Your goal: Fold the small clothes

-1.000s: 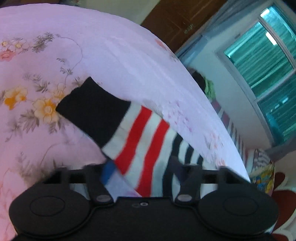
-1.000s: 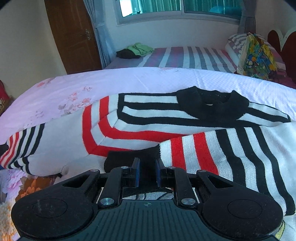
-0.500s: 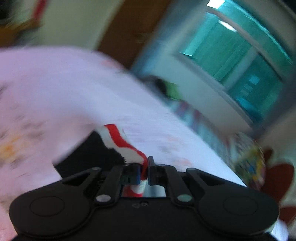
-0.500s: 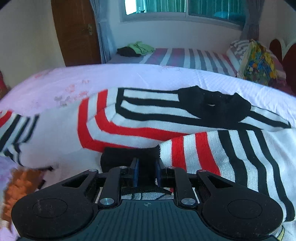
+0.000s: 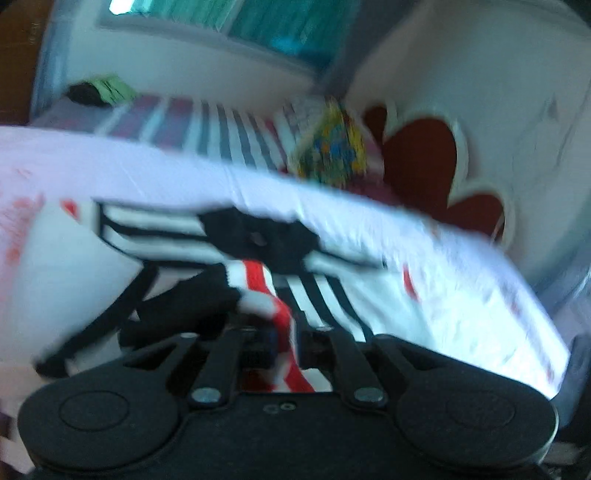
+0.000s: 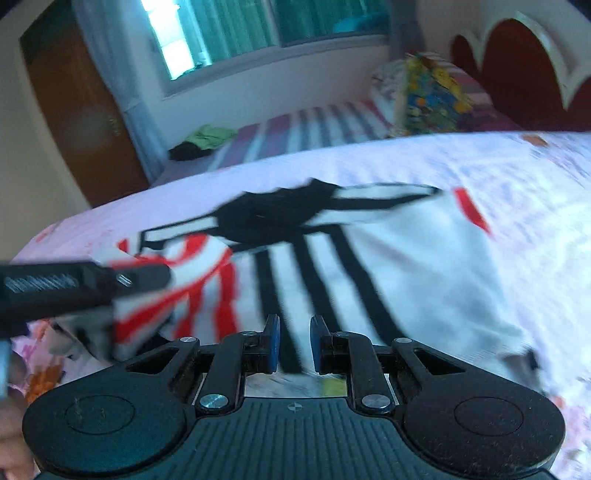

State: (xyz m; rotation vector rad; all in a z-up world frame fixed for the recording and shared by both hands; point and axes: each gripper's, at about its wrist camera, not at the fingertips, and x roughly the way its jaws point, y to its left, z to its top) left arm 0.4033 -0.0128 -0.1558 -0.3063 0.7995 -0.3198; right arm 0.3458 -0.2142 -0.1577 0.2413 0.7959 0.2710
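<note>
Ahead of the left gripper (image 5: pixel 282 341), its fingers were clamped on a red-and-white striped sleeve (image 5: pixel 266 291), lifted over the striped sweater (image 5: pixel 258 240) spread on the pink bedspread (image 5: pixel 110 173). From the right wrist, the right gripper (image 6: pixel 294 343) stood parted with nothing between its fingers above the sweater's black stripes, a gap only this view showed.

A home bedroom: floral bedsheet (image 6: pixel 480 177), red headboard (image 6: pixel 517 66), curtained window (image 6: pixel 236 33), wooden door (image 6: pixel 77 122).
</note>
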